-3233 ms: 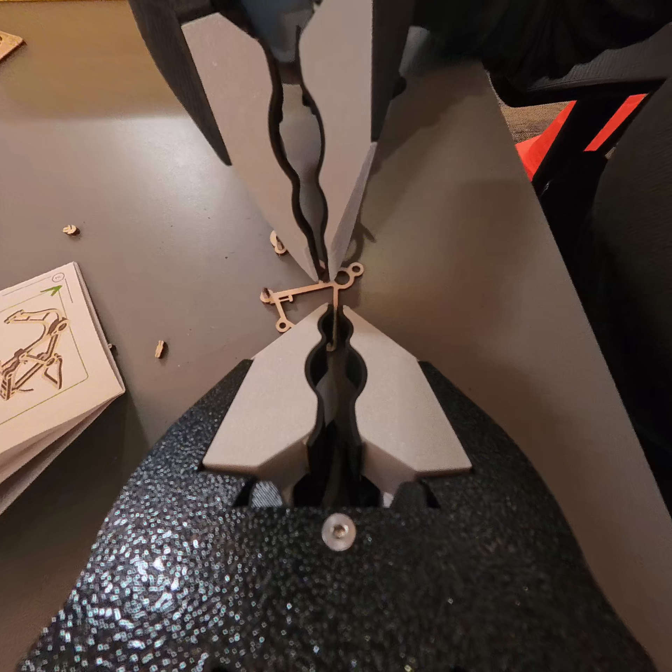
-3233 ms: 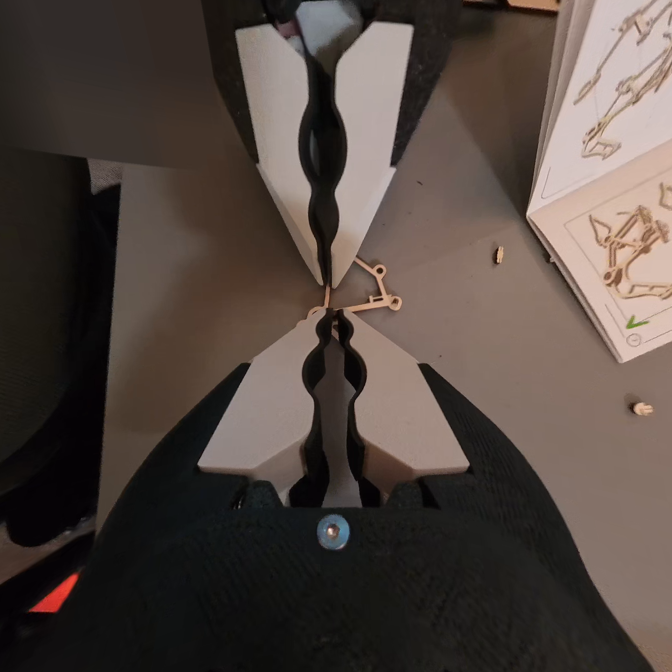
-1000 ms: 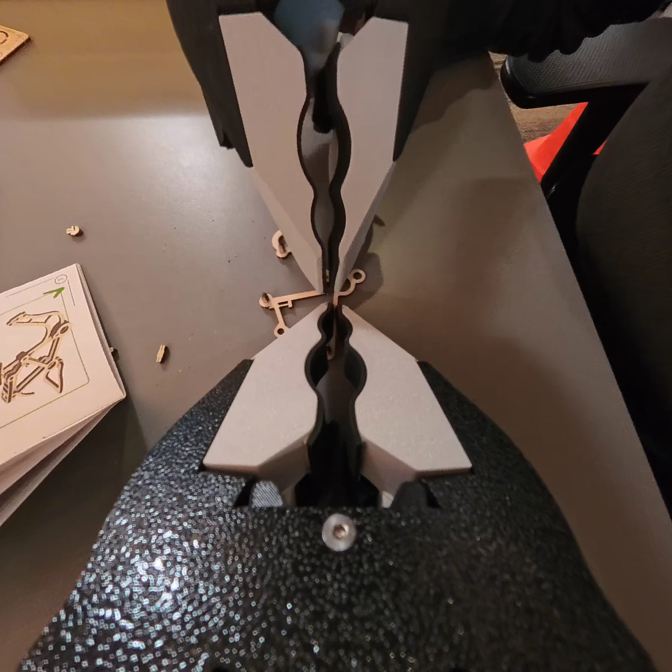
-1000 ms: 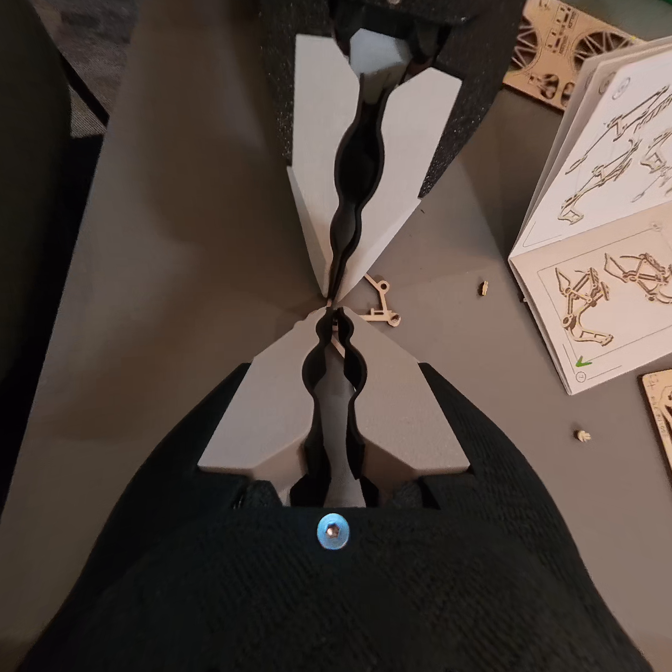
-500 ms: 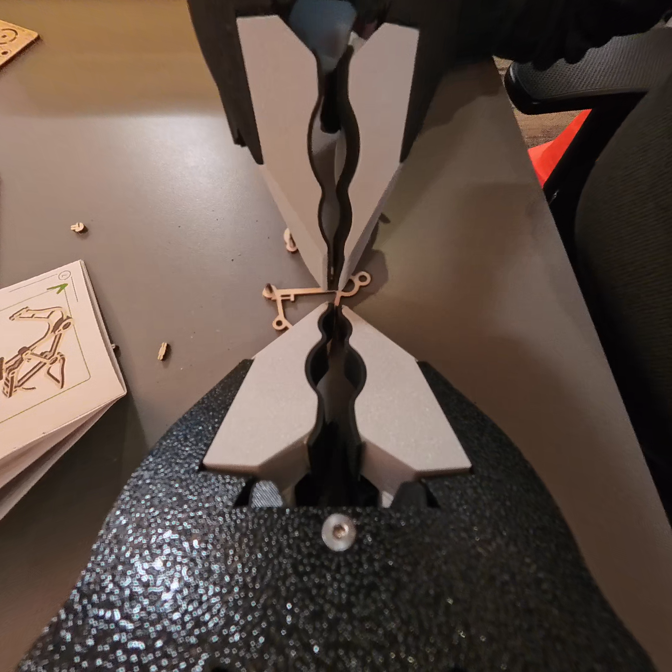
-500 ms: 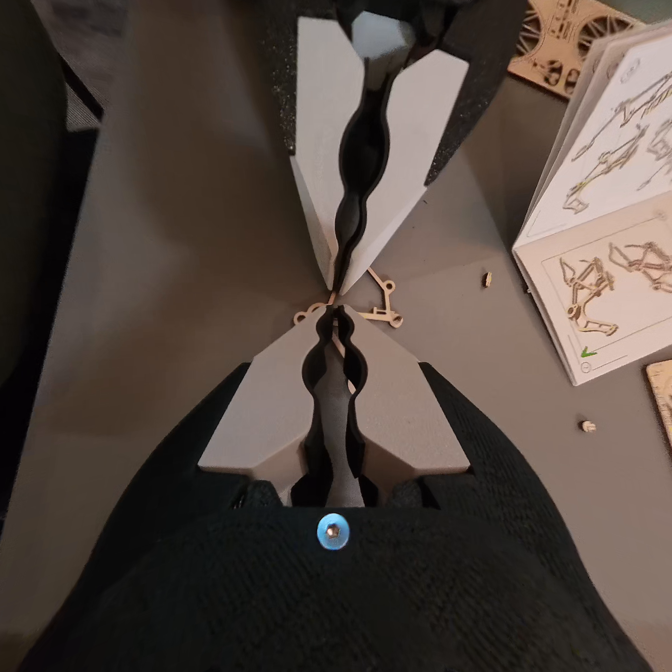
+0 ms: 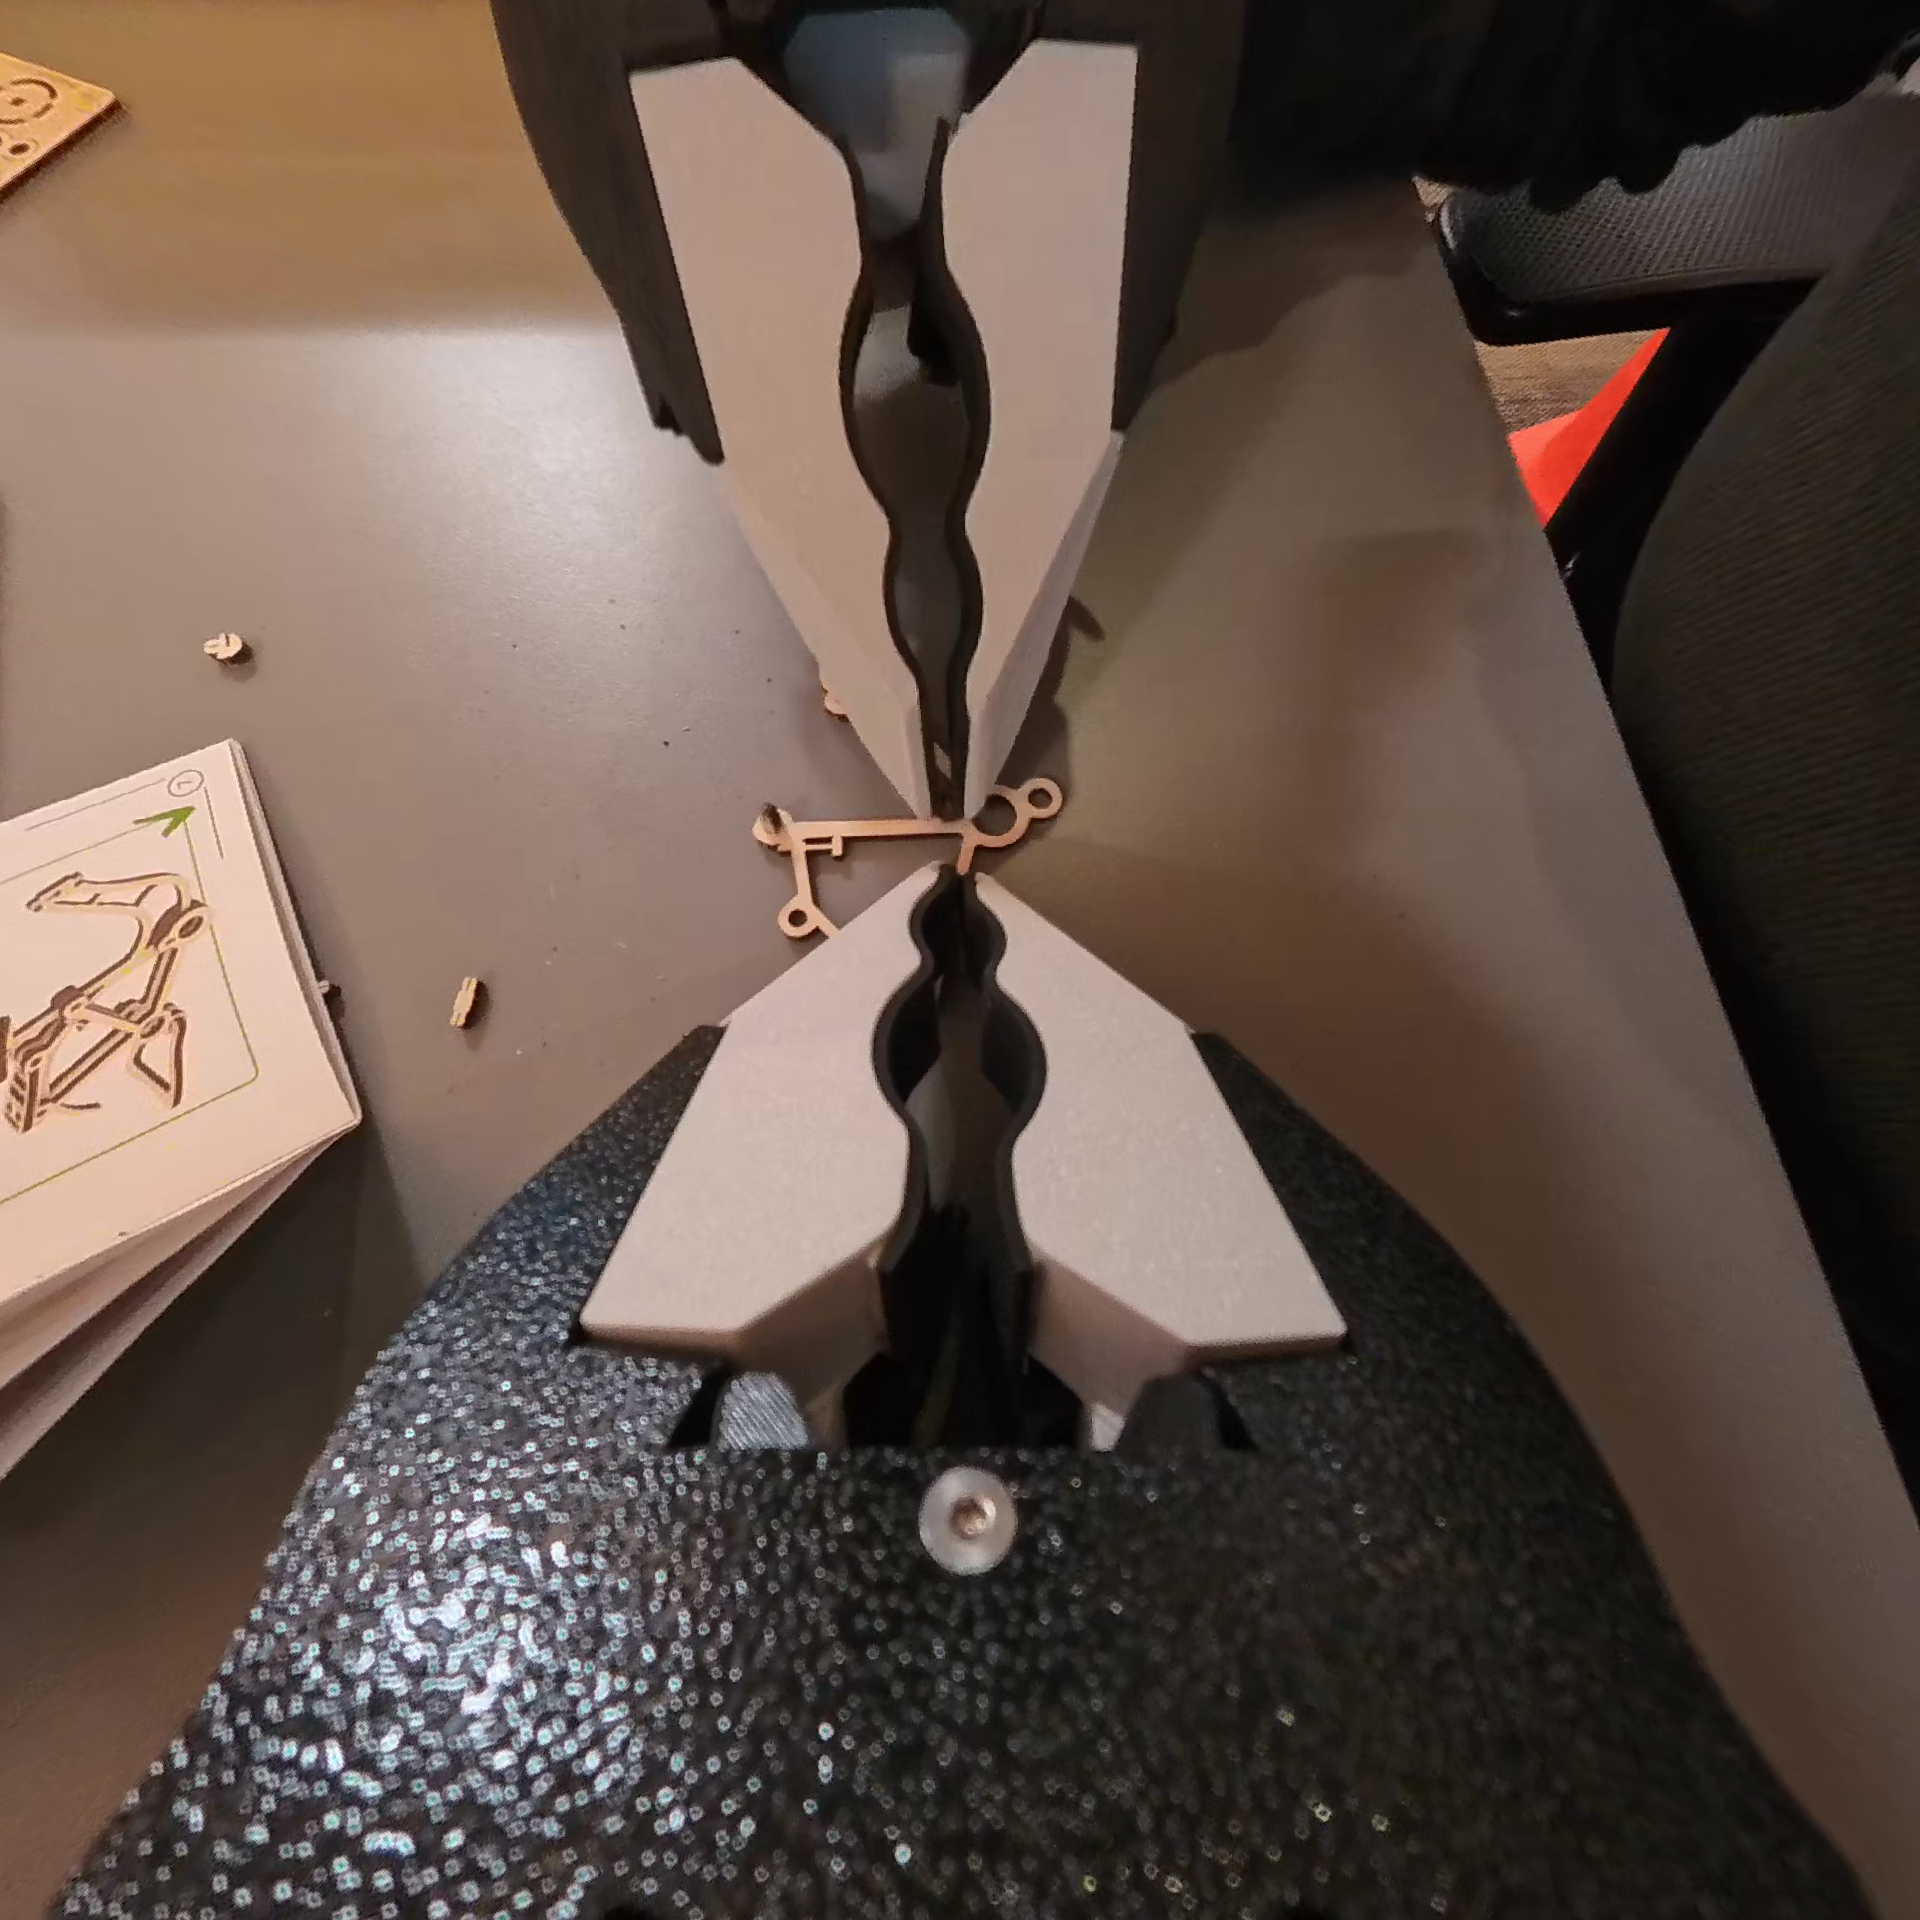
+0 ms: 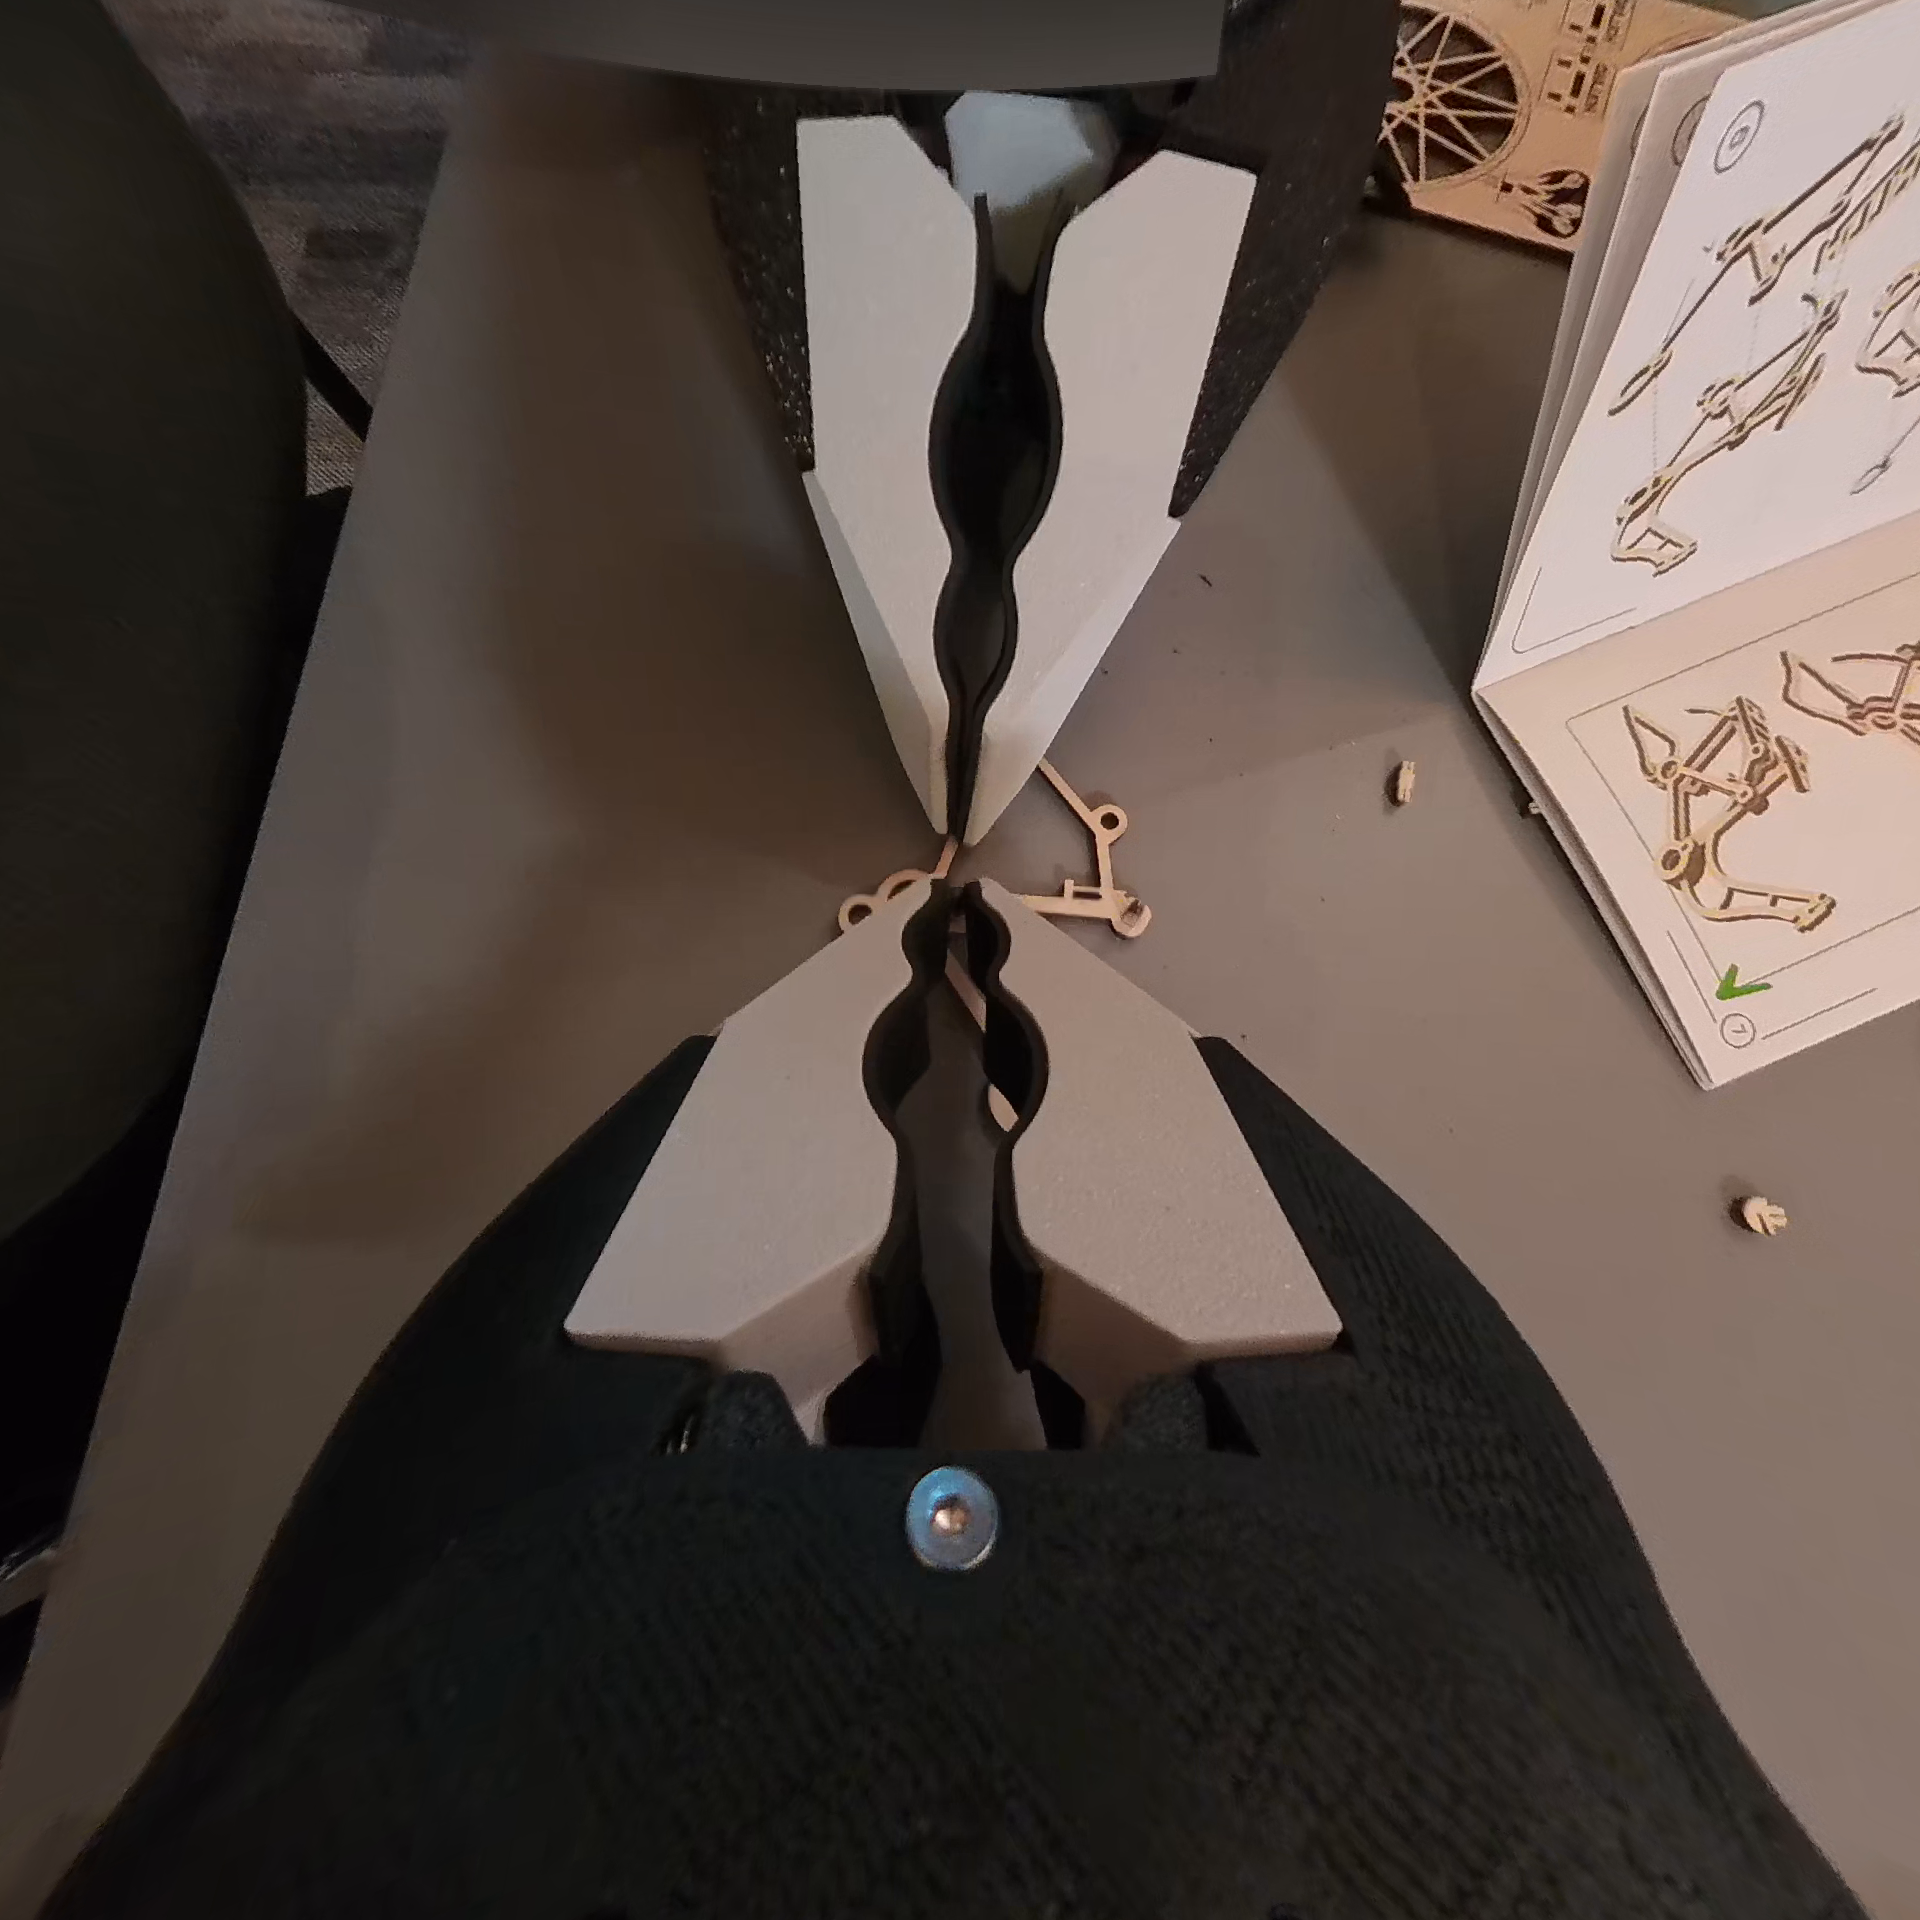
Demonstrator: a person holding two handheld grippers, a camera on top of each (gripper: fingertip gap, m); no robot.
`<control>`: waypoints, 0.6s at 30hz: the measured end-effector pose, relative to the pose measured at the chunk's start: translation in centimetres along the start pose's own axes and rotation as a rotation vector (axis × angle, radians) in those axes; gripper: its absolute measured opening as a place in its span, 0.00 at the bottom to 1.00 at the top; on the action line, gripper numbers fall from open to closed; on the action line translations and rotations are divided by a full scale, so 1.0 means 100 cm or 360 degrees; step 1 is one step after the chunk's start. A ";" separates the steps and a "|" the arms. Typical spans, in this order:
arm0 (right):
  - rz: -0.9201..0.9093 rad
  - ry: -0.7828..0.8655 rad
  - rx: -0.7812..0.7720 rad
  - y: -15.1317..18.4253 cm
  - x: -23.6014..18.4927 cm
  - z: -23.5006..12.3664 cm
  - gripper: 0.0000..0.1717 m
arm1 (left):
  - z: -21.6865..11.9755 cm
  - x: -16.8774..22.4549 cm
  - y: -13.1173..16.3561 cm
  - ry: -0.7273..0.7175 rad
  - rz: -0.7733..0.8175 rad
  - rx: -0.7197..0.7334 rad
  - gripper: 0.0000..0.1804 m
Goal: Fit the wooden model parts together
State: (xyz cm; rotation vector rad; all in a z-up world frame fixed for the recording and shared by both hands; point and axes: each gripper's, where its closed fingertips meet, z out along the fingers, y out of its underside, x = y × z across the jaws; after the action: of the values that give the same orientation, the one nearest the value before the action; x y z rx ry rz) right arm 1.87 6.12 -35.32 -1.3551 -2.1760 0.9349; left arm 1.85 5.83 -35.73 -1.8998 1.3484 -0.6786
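Left wrist view
Left gripper (image 7: 958, 871): grey fingers closed tip to tip, pinching a short wooden stub (image 7: 966, 852) that sticks out of the tips.
Wooden frame piece (image 7: 894, 831): flat, pale, thin bars with small rings at its ends; it lies across the space between the two grippers, above the grey table (image 7: 468, 520).
Stub and frame: the stub's free end touches the frame's bar beside the paired rings.
Right gripper (image 7: 943, 805): comes in from the top, tips facing the left gripper's, fingers closed on the frame's bar.
Loose pegs (image 7: 464, 1003): small wooden bits lie apart on the table to the left.
Booklet (image 7: 135, 997): open at the left edge, with drawings of the model.

Right wrist view
Right gripper (image 8: 951, 891): fingers all but closed, clamped on the wooden frame piece (image 8: 1091, 902), whose arms stick out on both sides of the tips.
Left gripper (image 8: 961, 831): enters from above, closed on the wooden stub (image 8: 945, 860), which meets the frame just beyond the right gripper's tips.
Booklet (image 8: 1714, 623): open at the right.
Part sheet (image 8: 1475, 125): cut wooden sheet at the top right.
Containers: no tray or box shows in either view.
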 end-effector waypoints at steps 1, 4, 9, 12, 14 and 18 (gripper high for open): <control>0.0001 0.0000 -0.0001 0.000 0.000 -0.001 0.01 | 0.000 0.000 0.000 0.0000 0.0000 0.0000 0.00; 0.0022 -0.0020 -0.0002 0.002 0.000 -0.003 0.01 | 0.000 0.000 0.000 0.0000 -0.0002 0.0000 0.00; 0.0037 -0.0026 -0.0010 0.003 0.000 -0.002 0.01 | 0.000 0.000 0.000 0.0001 -0.0004 0.0000 0.00; 0.0053 -0.0017 -0.0008 0.002 0.001 -0.002 0.01 | 0.000 0.000 0.000 0.0001 -0.0004 0.0000 0.00; 0.0054 -0.0021 -0.0026 0.002 -0.001 -0.001 0.00 | 0.000 0.000 0.000 0.0001 -0.0003 0.0000 0.00; 0.0011 0.0046 -0.0128 0.004 -0.001 -0.001 0.00 | 0.000 0.000 0.000 -0.0003 -0.0006 0.0000 0.00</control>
State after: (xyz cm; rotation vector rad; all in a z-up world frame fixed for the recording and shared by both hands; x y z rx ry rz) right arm 2.23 6.20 -35.52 -1.4049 -2.2099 0.8329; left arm 1.86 5.87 -35.71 -1.9031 1.3437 -0.6785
